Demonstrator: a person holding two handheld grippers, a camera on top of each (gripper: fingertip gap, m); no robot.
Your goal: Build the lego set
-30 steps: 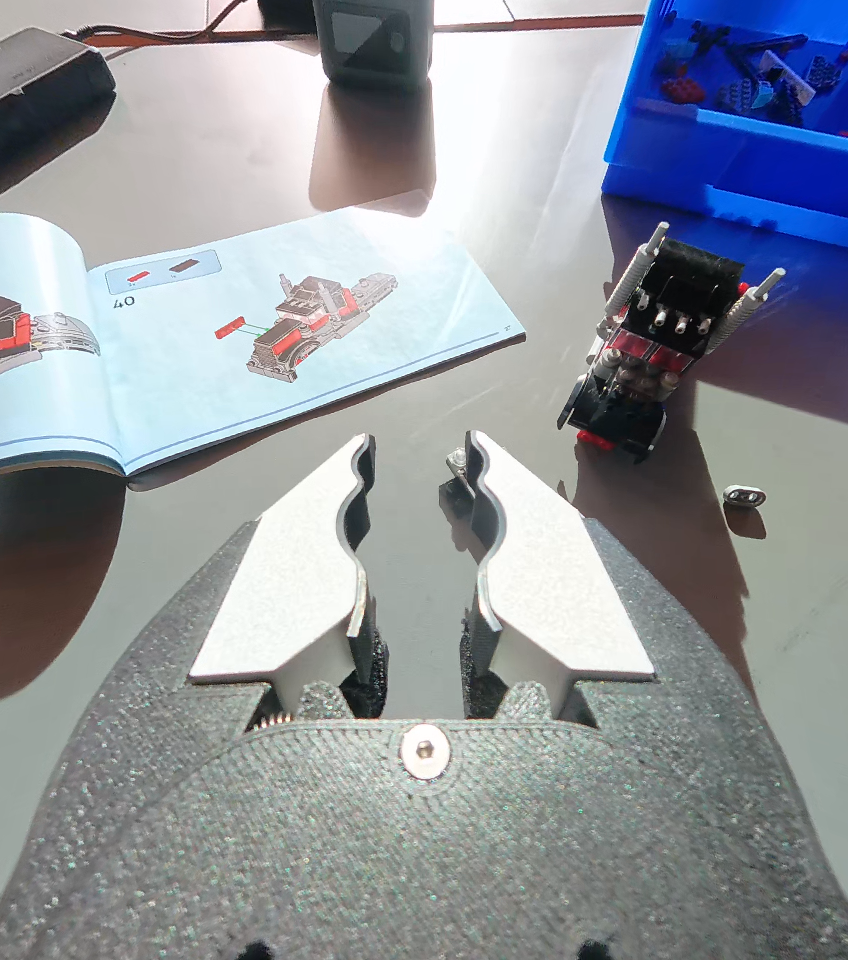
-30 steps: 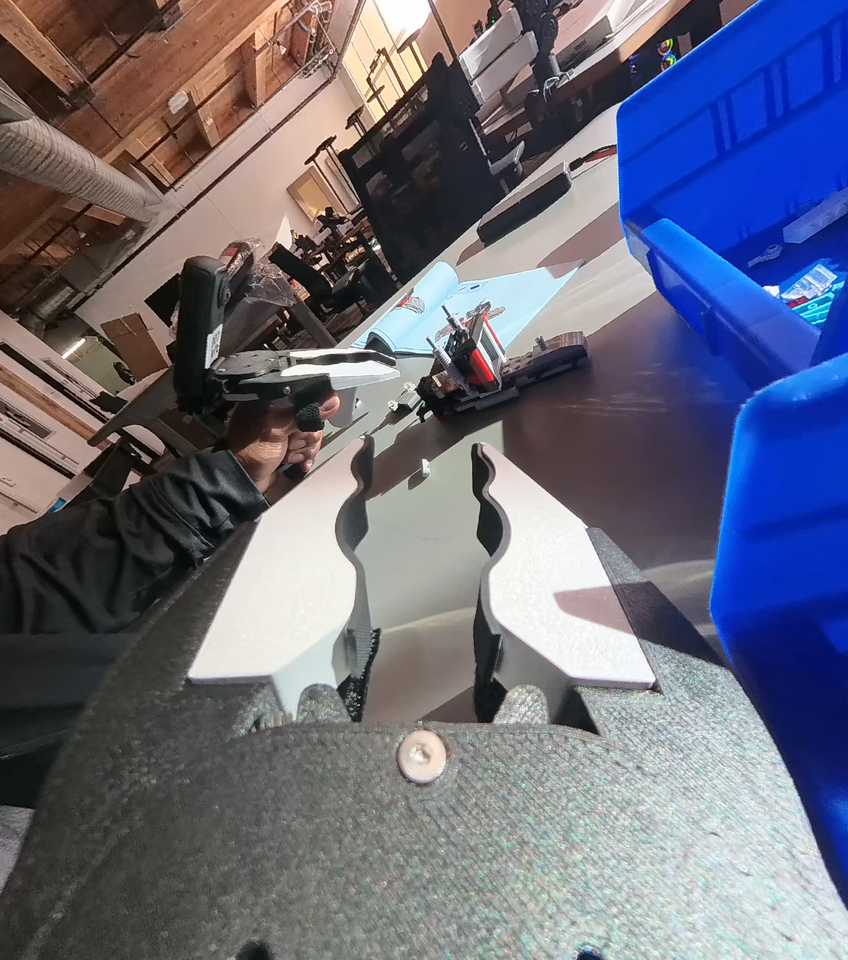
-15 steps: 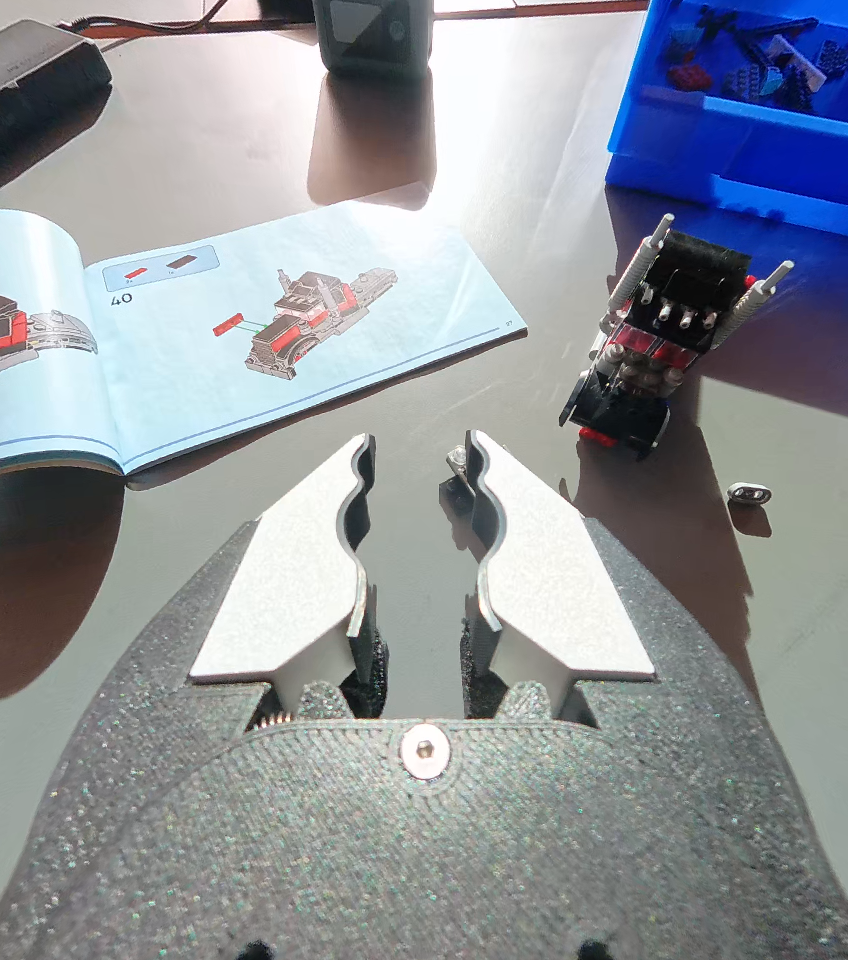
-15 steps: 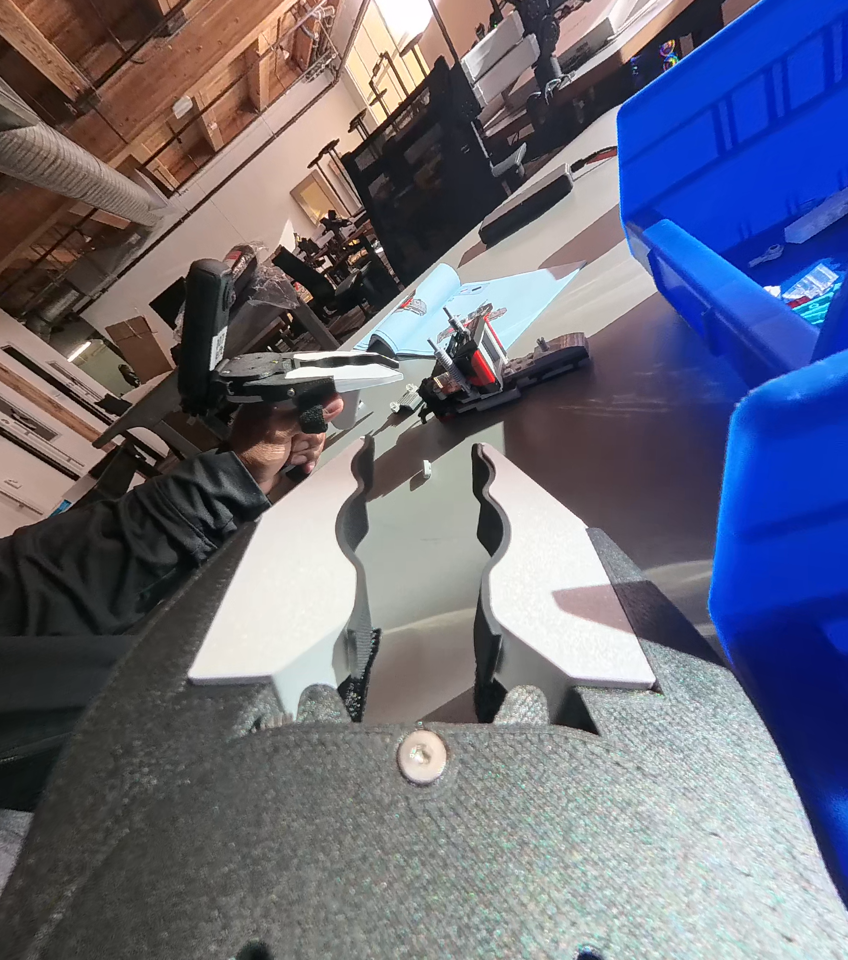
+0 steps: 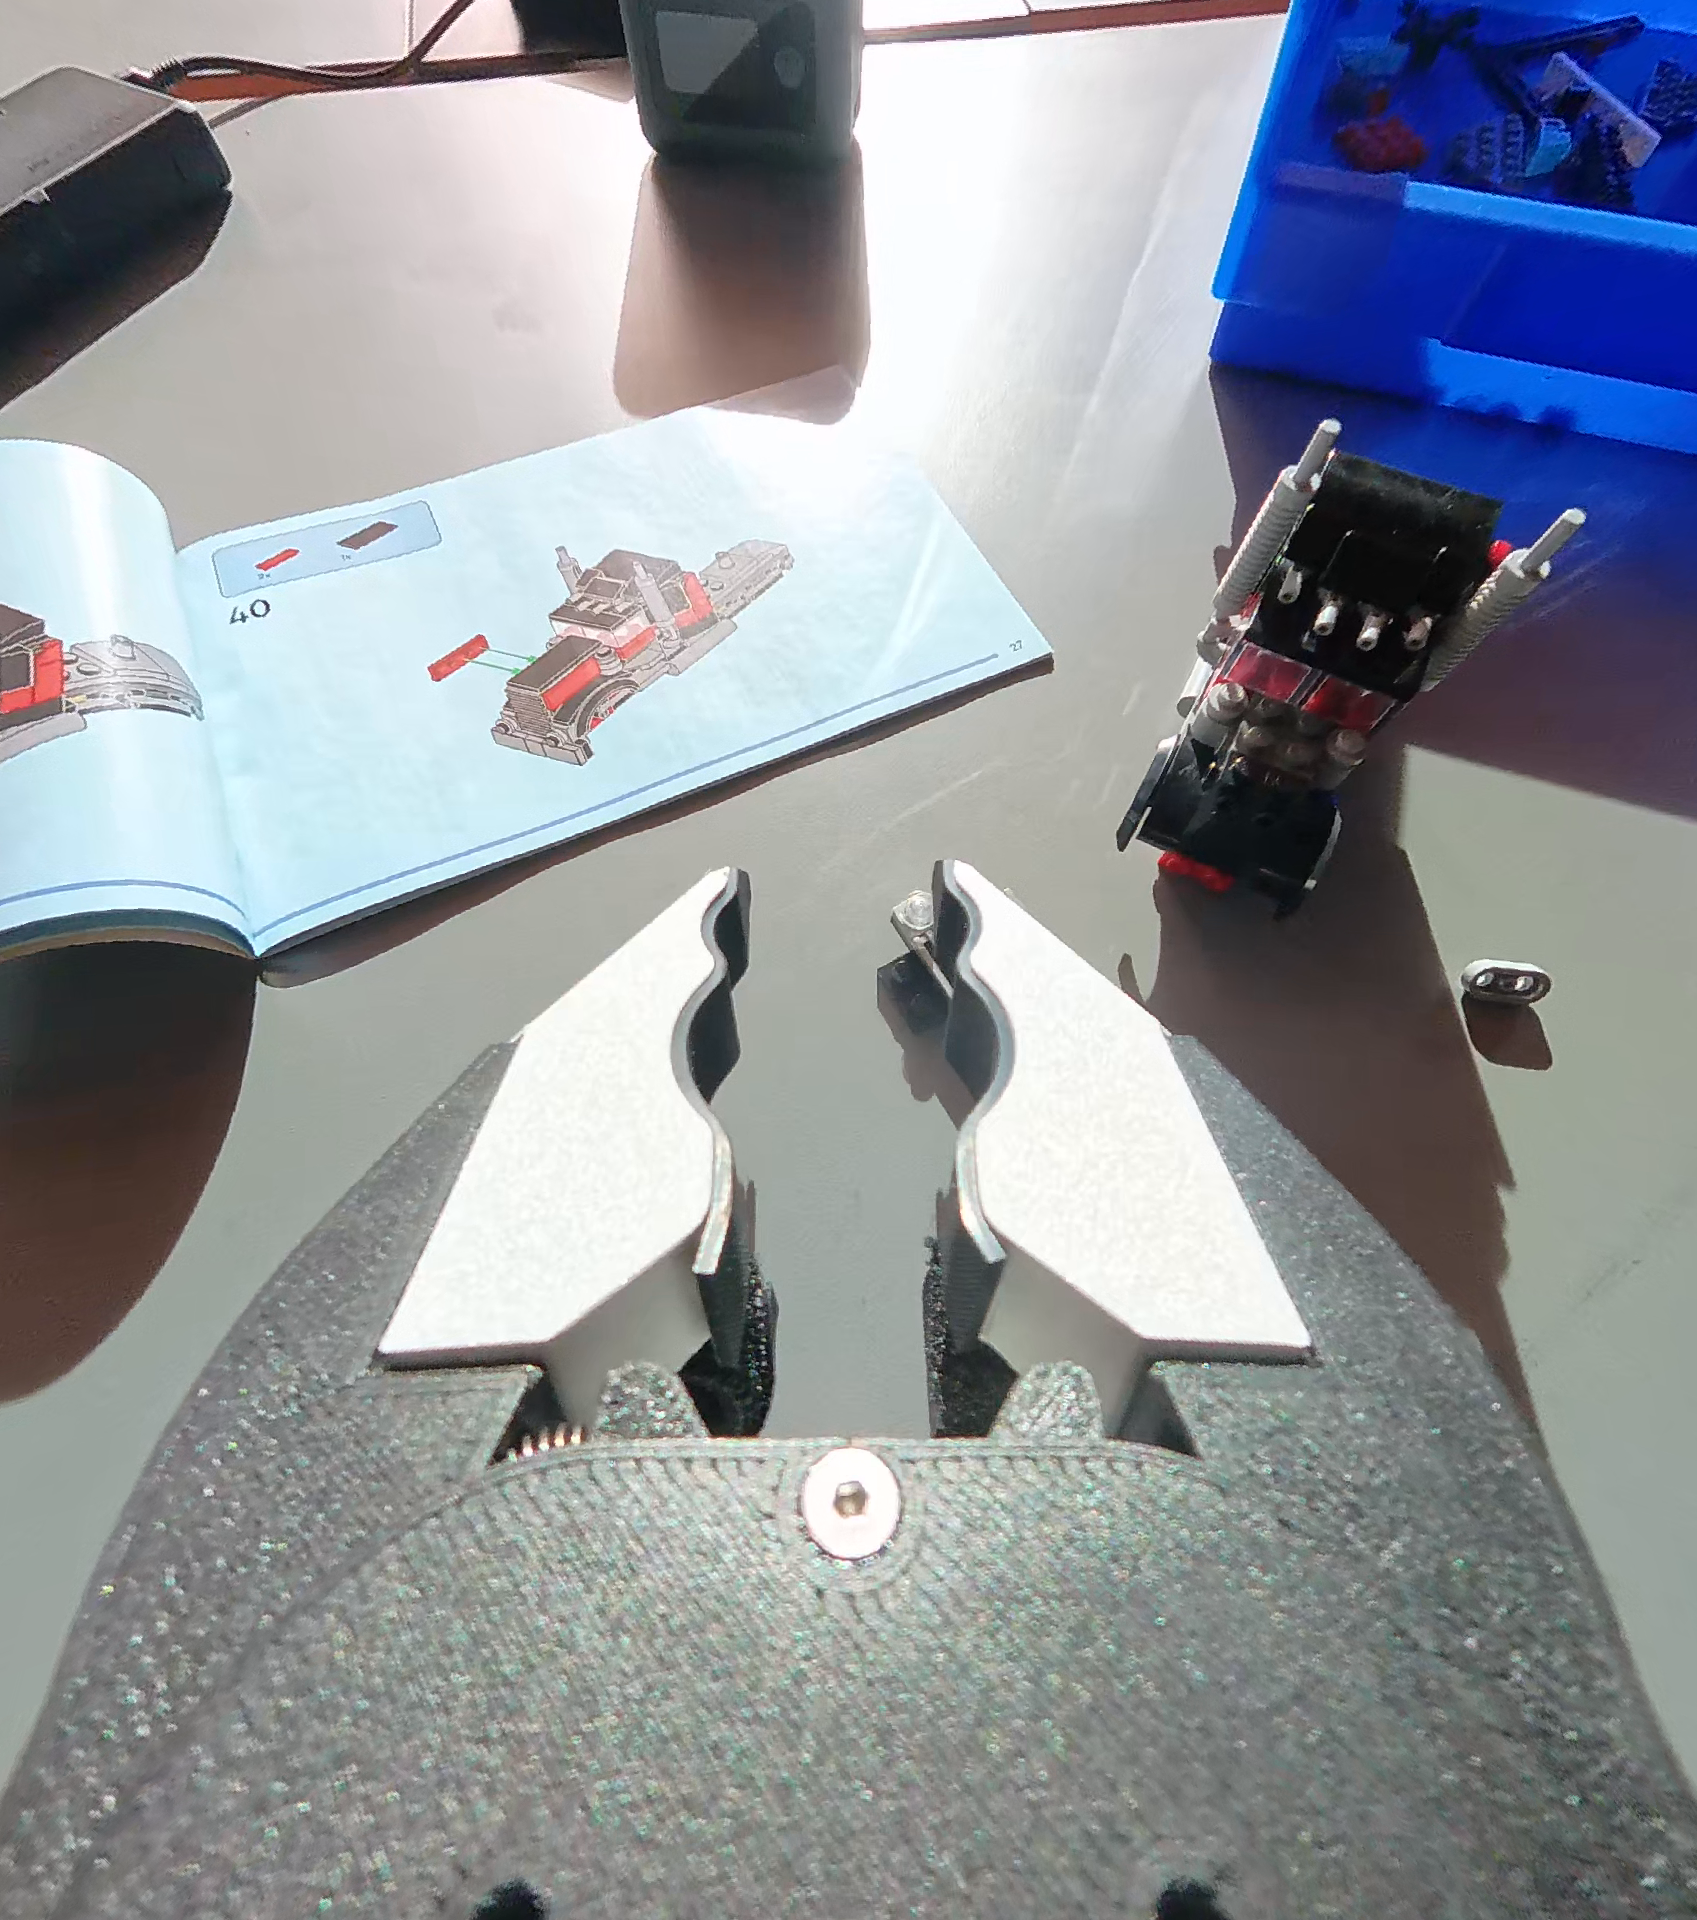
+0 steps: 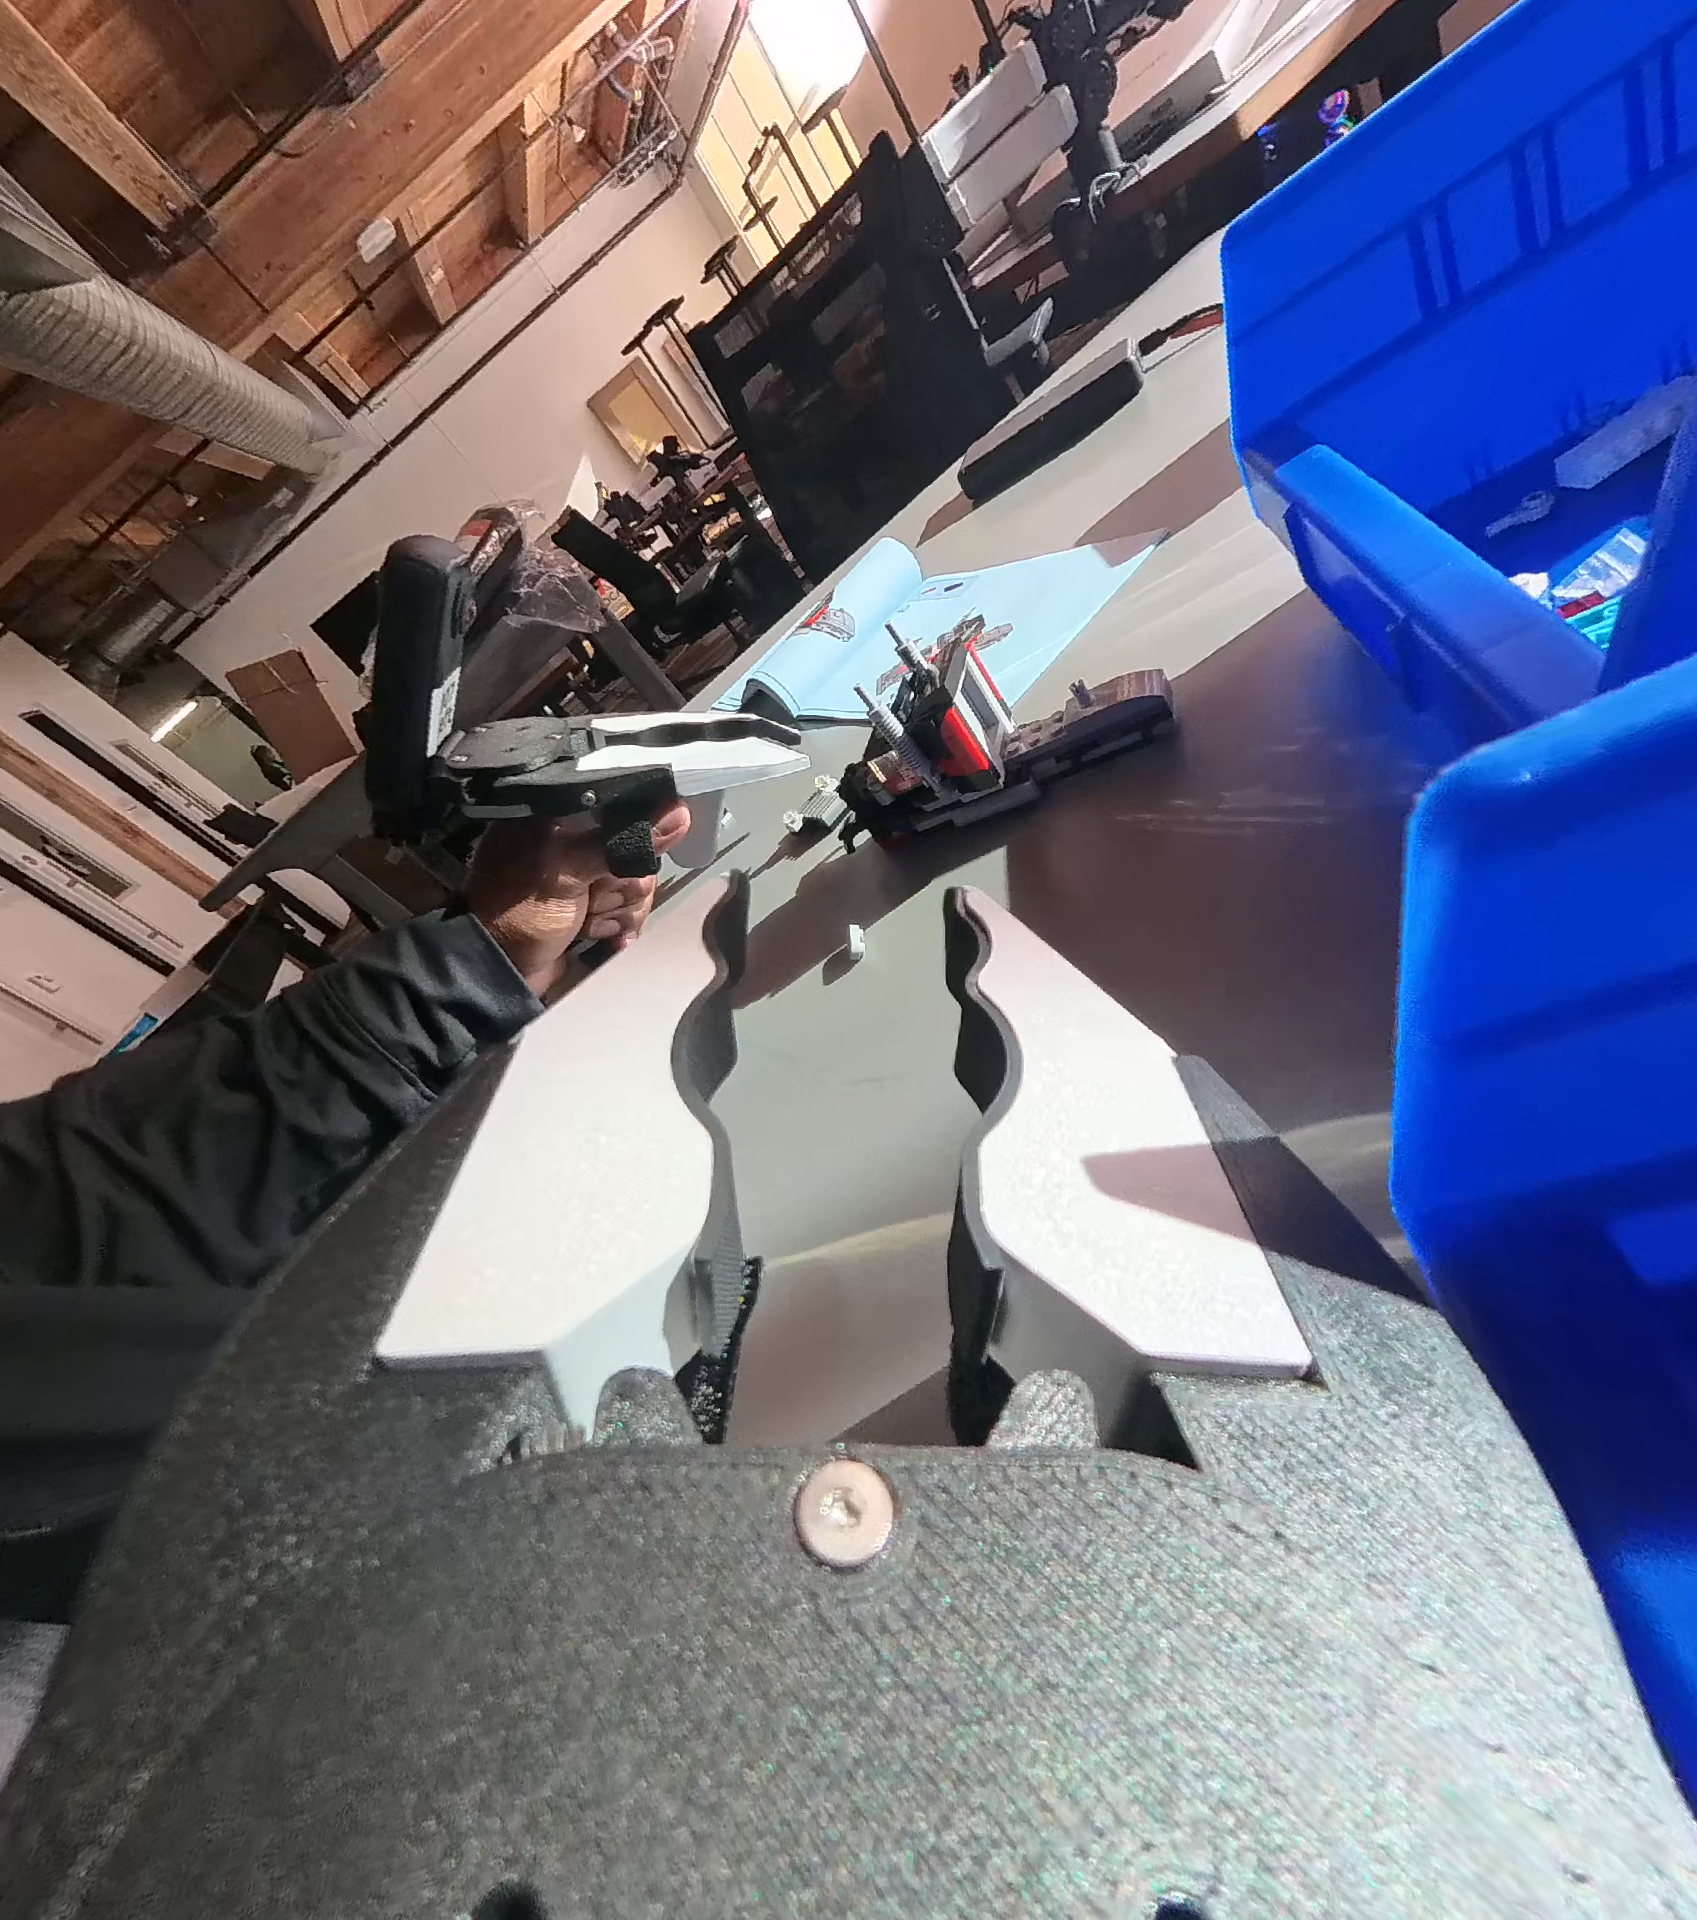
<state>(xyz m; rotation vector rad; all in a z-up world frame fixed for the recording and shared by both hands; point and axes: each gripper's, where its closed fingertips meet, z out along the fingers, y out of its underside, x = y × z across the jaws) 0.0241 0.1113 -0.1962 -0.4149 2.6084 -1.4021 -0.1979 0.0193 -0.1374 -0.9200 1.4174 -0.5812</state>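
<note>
A partly built black, red and grey lego truck (image 5: 1311, 675) stands on the dark table to the right of my left gripper (image 5: 839, 899), which is open and empty above the table. A small grey and black lego piece (image 5: 911, 935) lies on the table by its right fingertip. A small grey oval piece (image 5: 1504, 980) lies farther right. In the right wrist view the truck (image 6: 958, 743) sits ahead. My right gripper (image 6: 844, 914) is open and empty, low over the table beside the blue bins. The left gripper (image 6: 678, 764) shows there in a person's hand.
An open light-blue instruction booklet (image 5: 387, 665) lies left of the truck. A blue bin (image 5: 1509, 208) with several loose pieces stands at the back right; blue bins (image 6: 1602, 935) crowd the right wrist view. A black box (image 5: 33, 208) and a dark device (image 5: 745, 73) sit at the back. About 25 cm separates my left fingertips from my right. About 12 cm separates my left fingertips from the small grey oval piece (image 5: 1504, 980). Seen from the right wrist view (image 6: 849, 941) as well.
My left gripper has drifted slightly forward over the table, with the small piece still by its right fingertip. My right gripper has barely moved.
</note>
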